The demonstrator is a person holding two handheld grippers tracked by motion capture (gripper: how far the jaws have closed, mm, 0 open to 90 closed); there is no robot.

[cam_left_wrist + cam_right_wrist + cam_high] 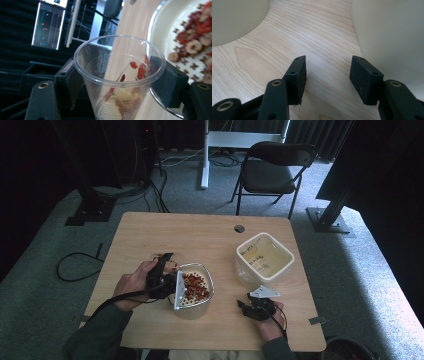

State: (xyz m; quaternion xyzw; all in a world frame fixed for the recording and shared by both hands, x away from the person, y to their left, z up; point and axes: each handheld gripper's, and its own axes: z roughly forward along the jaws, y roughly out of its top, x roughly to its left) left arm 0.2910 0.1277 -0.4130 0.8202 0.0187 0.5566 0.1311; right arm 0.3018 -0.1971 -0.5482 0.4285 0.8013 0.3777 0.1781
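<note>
While the left hand-held gripper point(167, 270) clamps a clear cup point(119, 75) between its jaws, the cup is tilted over the bowl point(206, 296) of red and pale pieces point(195, 286), at about 7 o'clock on the tabletop point(200, 232). A few pieces stick inside the cup. At 5 o'clock the right hand-held gripper point(246, 306) rests wide and empty, near a white tub point(264, 257)

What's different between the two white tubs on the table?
The near tub holds a pile of red and pale dried bits on a perforated insert; the far tub has none of them. The near tub sits right beside the left gripper, which is tipping a clear cup at it; the far tub stands apart, beyond the right gripper. Both are white, rounded-square and open-topped.
</note>
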